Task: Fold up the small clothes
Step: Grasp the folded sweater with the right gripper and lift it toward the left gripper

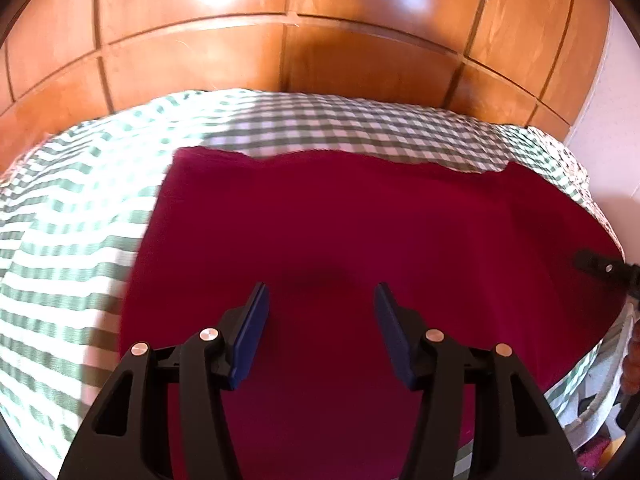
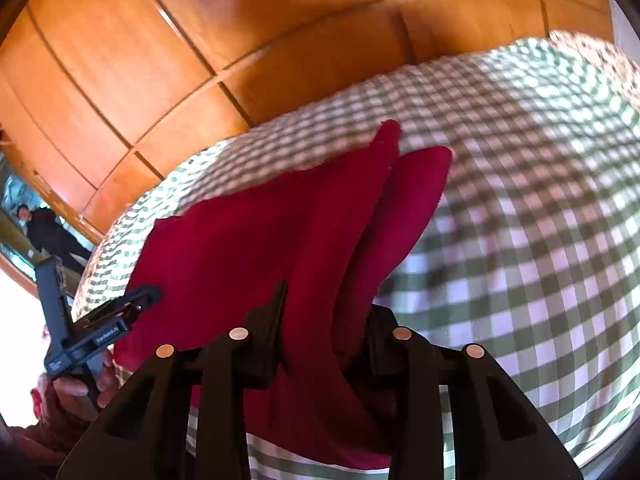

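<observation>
A dark red garment [image 1: 340, 232] lies spread on a green-and-white checked bedspread [image 1: 72, 248]. My left gripper [image 1: 320, 300] is open and empty, hovering just above the garment's near part. In the right wrist view my right gripper [image 2: 324, 320] is shut on a bunched edge of the red garment [image 2: 248, 248], lifting it so folds rise between the fingers. The left gripper [image 2: 116, 320] shows at the left of the right wrist view, held in a hand. The right gripper's tip [image 1: 600, 266] shows at the right edge of the left wrist view.
A wooden panelled headboard [image 1: 320, 40] stands behind the bed. A white wall [image 1: 616, 128] is at the right. A white basket [image 1: 592, 392] sits past the bed's right edge. The checked bedspread [image 2: 520, 240] stretches to the right.
</observation>
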The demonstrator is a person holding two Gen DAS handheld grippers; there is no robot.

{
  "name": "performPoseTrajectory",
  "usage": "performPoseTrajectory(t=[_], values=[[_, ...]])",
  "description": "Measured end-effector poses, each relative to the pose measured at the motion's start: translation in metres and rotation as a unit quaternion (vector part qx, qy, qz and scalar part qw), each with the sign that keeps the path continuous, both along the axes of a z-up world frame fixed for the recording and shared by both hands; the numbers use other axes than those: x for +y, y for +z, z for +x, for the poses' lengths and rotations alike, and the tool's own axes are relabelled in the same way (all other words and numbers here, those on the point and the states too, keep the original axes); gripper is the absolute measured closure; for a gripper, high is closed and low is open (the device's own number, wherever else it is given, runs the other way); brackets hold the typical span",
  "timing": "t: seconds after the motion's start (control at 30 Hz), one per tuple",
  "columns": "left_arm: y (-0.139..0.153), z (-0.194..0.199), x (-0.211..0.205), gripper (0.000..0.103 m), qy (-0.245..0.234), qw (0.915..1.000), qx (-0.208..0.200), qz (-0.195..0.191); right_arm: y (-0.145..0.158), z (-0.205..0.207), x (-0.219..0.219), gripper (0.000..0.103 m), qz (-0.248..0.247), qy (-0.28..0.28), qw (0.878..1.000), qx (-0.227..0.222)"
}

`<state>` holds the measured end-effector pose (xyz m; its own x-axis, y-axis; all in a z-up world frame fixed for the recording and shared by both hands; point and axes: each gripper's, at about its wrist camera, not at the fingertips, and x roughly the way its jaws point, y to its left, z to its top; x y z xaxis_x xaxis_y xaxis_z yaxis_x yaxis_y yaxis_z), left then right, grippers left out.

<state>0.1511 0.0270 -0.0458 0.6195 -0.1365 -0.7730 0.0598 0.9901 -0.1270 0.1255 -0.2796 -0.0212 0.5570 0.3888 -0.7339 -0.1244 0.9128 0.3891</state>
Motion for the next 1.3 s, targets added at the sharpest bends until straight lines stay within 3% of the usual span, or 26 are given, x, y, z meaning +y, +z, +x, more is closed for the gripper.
performPoseTrajectory(t=[0.3, 0.53, 0.7, 0.93, 1.03, 1.13, 1.27, 1.3], values=[[0.0, -0.011, 0.037, 0.049, 0.032, 0.9992, -0.005, -0.025, 0.036, 0.01, 0.075, 0.074, -0.016, 0.064, 0.997, -0.037], [-0.001, -0.02, 0.06, 0.049, 0.051, 0.998, -0.007, -0.036, 0.032, 0.021, 0.148, 0.074, -0.031, 0.133, 0.99, -0.034], [-0.005, -0.022, 0.088, 0.048, 0.057, 0.9926, 0.01, -0.107, 0.007, 0.02, 0.19, 0.074, -0.082, 0.173, 0.981, -0.025], [-0.003, -0.014, 0.103, 0.044, 0.028, 0.9663, 0.025, -0.255, 0.009, 0.005, 0.187, 0.071, -0.107, 0.182, 0.976, -0.057], [-0.002, -0.004, 0.094, 0.038, 0.012, 0.9582, 0.031, -0.284, 0.014, -0.002, 0.179, 0.057, -0.069, 0.185, 0.978, -0.067], [0.001, 0.012, 0.075, 0.031, -0.01, 0.9529, 0.044, -0.3, 0.013, -0.006, 0.178, 0.055, -0.055, 0.188, 0.978, -0.07], [-0.002, 0.039, 0.061, 0.02, -0.037, 0.9362, 0.076, -0.341, 0.015, -0.018, 0.174, 0.022, -0.01, 0.21, 0.974, -0.077], [-0.006, 0.049, 0.056, 0.019, -0.052, 0.9271, 0.094, -0.359, 0.014, -0.02, 0.174, 0.021, -0.006, 0.215, 0.973, -0.08]])
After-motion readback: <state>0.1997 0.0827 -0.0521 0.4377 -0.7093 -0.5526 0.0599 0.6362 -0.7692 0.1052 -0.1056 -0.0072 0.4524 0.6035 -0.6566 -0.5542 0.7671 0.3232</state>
